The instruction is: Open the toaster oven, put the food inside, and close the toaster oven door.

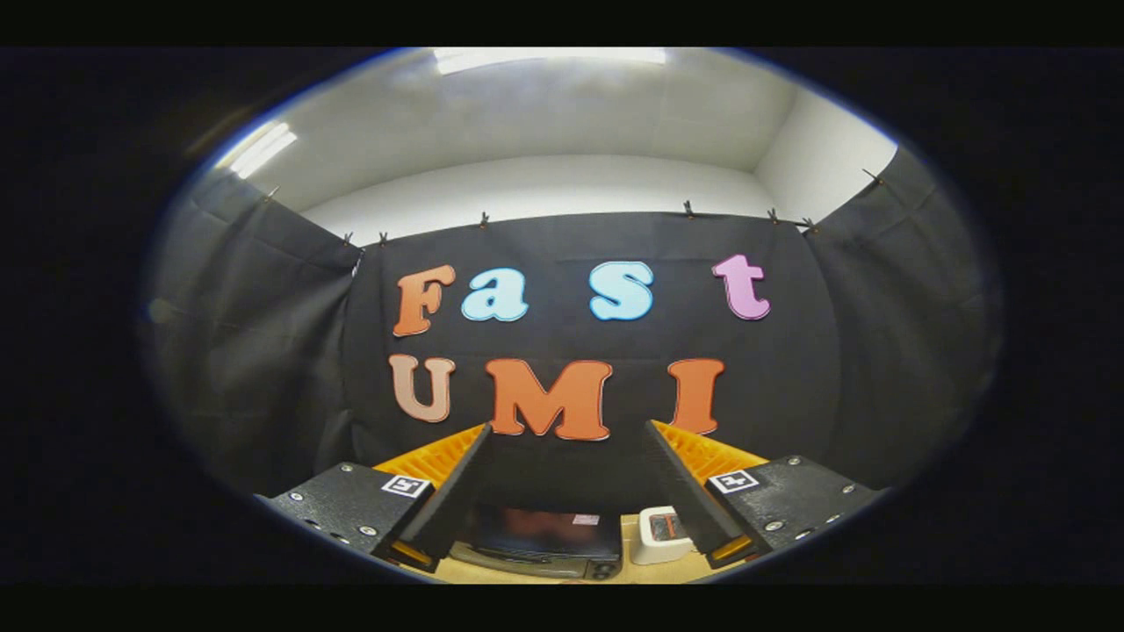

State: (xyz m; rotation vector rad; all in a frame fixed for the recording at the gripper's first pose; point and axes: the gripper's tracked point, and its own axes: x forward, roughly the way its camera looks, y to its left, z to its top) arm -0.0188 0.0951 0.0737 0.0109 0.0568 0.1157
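Observation:
My gripper (566,434) is open, its two fingers spread wide with nothing between them. It is held high and points at the booth's back wall. Far below, between the fingers, stands the dark toaster oven (540,542) on a light wooden table (641,572); its glass door looks closed, and reflections show in it. A small white container (660,534) sits just right of the oven, close to my right finger (680,487); whether it holds the food I cannot tell.
Black cloth walls enclose the booth at the back and on both sides. A white ceiling with bright light strips (549,57) spans above.

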